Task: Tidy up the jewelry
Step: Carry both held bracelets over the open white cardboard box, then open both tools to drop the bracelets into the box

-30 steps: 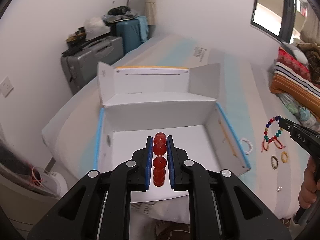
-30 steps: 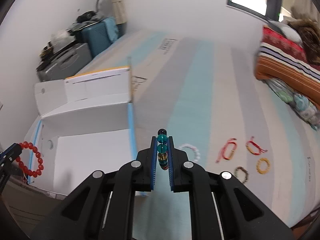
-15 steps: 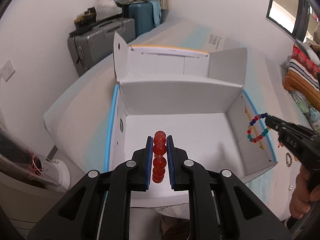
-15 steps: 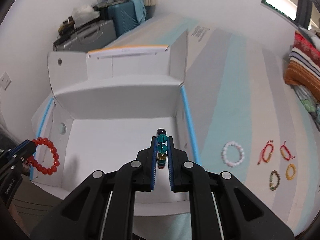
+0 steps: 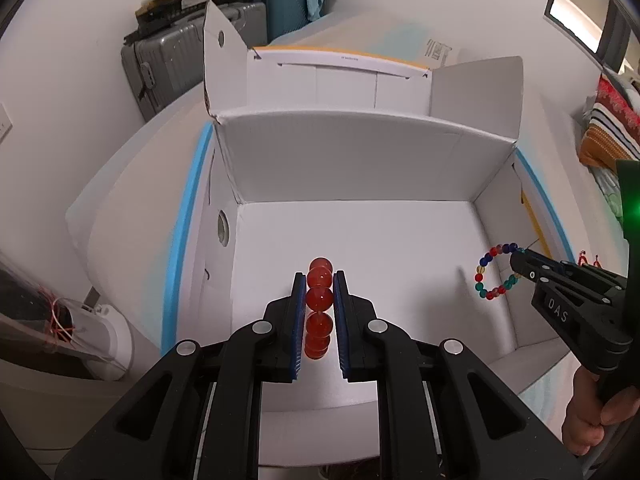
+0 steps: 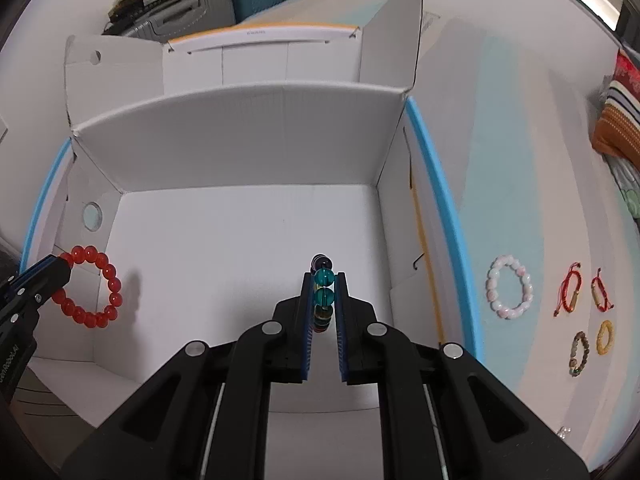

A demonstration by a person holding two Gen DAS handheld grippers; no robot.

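An open white box lies on the bed; it also shows in the right wrist view. My left gripper is shut on a red bead bracelet and holds it over the box floor, left side. From the right wrist view that bracelet hangs as a ring at the left gripper's tip. My right gripper is shut on a multicoloured bead bracelet over the box floor, right side. That bracelet and right gripper also show in the left wrist view.
On the striped bedsheet right of the box lie a white bead bracelet, two red cord bracelets, a brown bead bracelet and a yellow one. Suitcases stand against the far wall. Folded blankets lie at the right.
Both grippers have moved forward and down over the box with their bracelets. The right gripper came in from the bedsheet side and now sits inside the box's right edge.
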